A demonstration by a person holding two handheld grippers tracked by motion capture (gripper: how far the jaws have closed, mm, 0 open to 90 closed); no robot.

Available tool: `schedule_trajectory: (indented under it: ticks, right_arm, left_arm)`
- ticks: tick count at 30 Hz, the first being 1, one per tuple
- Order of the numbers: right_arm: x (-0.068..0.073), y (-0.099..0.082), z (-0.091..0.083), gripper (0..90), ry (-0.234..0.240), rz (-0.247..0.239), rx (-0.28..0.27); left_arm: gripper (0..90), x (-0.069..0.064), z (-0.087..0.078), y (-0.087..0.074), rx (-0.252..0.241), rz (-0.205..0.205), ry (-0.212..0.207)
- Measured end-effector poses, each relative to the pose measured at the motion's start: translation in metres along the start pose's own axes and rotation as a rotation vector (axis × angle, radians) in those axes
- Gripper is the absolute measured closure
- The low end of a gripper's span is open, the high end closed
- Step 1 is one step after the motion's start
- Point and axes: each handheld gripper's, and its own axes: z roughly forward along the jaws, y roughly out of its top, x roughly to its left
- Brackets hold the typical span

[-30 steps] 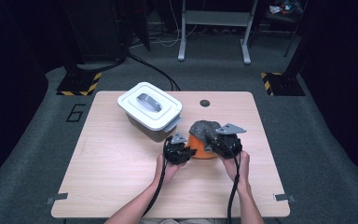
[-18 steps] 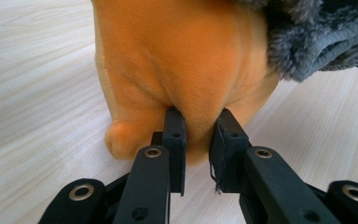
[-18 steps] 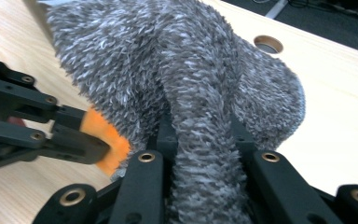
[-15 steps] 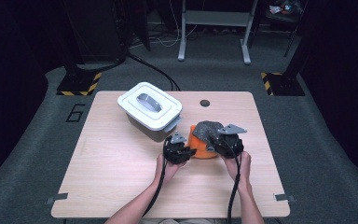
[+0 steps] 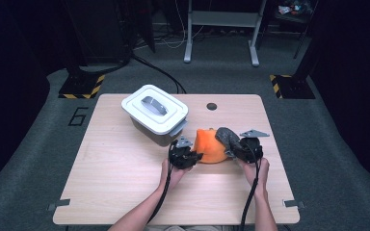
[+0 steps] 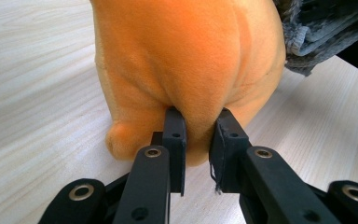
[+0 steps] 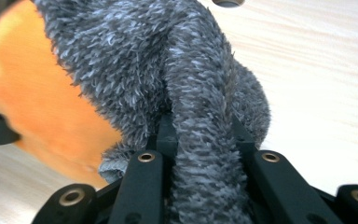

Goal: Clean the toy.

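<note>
Table [image 5: 125, 183] with one lidded tub [image 5: 154, 113], left gripper [image 6: 196, 140] pinching one orange plush [image 6: 186, 60], right gripper [image 7: 200, 140] pinching one grey cloth [image 7: 168, 60]

- I count one orange plush toy [image 5: 210, 146] on the table [image 5: 115, 183].
- One grey fuzzy cloth [image 5: 227, 137], lying against the plush.
- One white lidded container [image 5: 154, 113].
- Two grippers: the left gripper [image 5: 192, 156] and the right gripper [image 5: 232, 149].
- Two hands, one behind each gripper.
- One dark round hole [image 5: 212, 106] in the tabletop.

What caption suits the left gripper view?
Left gripper pinching a fold of soft orange plush toy on pale wooden table.
</note>
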Motion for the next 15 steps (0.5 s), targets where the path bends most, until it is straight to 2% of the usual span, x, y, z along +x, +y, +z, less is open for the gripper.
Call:
schedule_trajectory:
  ticks: [5,12,15]
  right_arm:
    - [-0.011,-0.009,0.011,72.9,-0.012,0.029,0.033]
    - [-0.016,-0.020,0.027,72.9,-0.026,0.052,0.093]
    - [-0.019,-0.022,0.025,73.2,-0.016,0.062,0.077]
  left_arm:
    - [77.8,0.000,0.000,0.000,-0.002,-0.002,0.001]
    - [77.8,0.000,0.000,-0.001,-0.005,0.000,0.003]
    - [77.9,-0.001,0.000,-0.001,-0.009,-0.006,0.002]
